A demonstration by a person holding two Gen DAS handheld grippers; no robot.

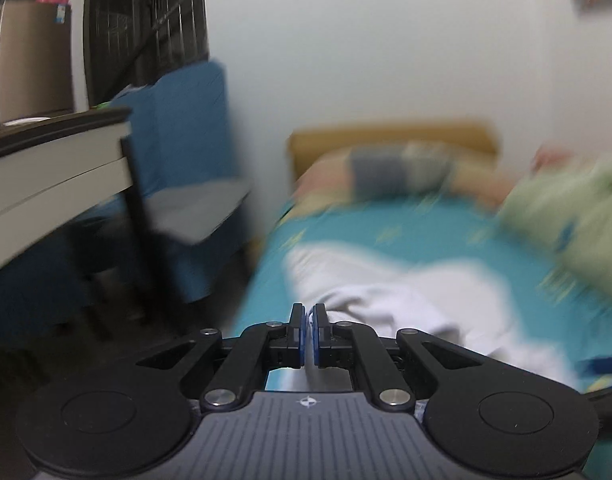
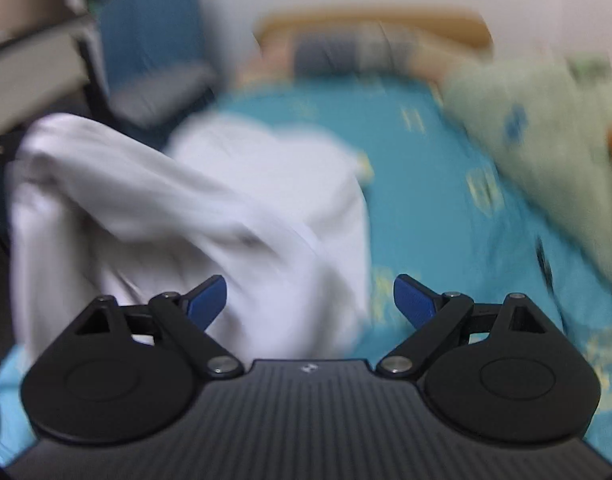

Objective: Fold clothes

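Observation:
A white garment point(image 2: 210, 208) lies rumpled on the teal bed sheet point(image 2: 425, 160); its left part is lifted up toward the upper left. In the left wrist view the white garment point(image 1: 385, 292) runs from the bed up to my left gripper point(image 1: 308, 312), whose jaws are shut on an edge of it at the bed's near left side. My right gripper point(image 2: 309, 298) is open and empty, just above the garment's near right part. Both views are blurred by motion.
A pale green patterned quilt point(image 2: 545, 140) is heaped on the bed's right side. Pillows point(image 1: 397, 172) lie by the wooden headboard point(image 1: 389, 136). A blue chair point(image 1: 186, 160) and a desk point(image 1: 54, 168) stand left of the bed.

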